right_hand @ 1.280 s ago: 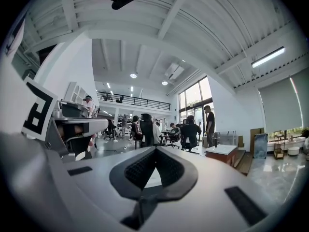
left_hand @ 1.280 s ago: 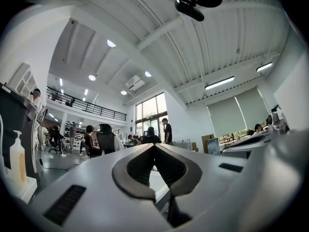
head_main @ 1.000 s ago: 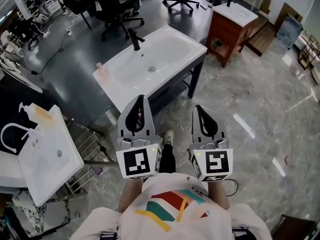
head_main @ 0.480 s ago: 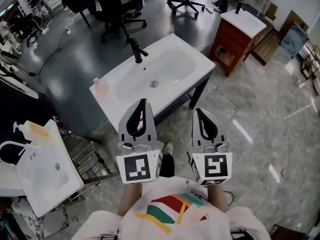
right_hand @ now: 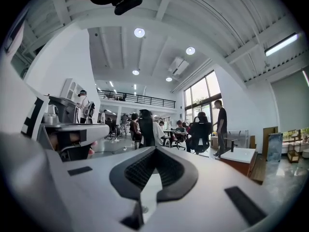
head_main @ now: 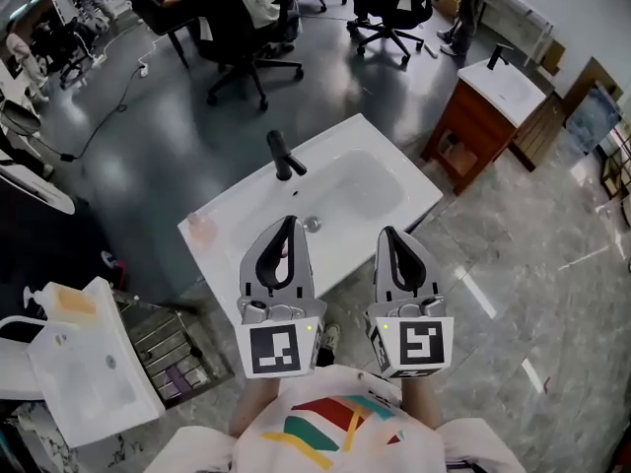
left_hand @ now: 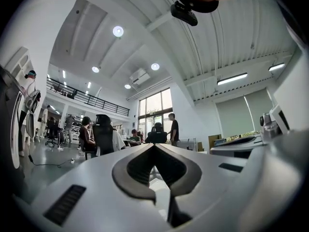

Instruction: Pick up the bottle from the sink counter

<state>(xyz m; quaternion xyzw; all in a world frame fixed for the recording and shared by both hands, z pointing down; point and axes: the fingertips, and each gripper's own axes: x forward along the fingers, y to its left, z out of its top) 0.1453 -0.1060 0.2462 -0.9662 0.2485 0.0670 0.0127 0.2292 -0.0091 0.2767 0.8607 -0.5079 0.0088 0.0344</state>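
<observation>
"Centre-left of the frame, that's the bottle (head_main: 202, 228)?"
"Yes, on the sink counter (head_main: 409, 195), at its left corner. Left gripper (head_main: 288, 222) and right gripper (head_main: 390, 233) hover lower middle, jaws pressed together, holding nothing."

You're in open office-cum-showroom hall: freestanding white sink counter (head_main: 237, 236), wooden vanity (head_main: 481, 131), office chairs (head_main: 389, 3), mezzanine railing (right_hand: 131, 99), tall windows (left_hand: 155, 106).

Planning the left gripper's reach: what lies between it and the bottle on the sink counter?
In the head view, only bare white counter shows between the left gripper and the bottle; the faucet stands farther back.
</observation>
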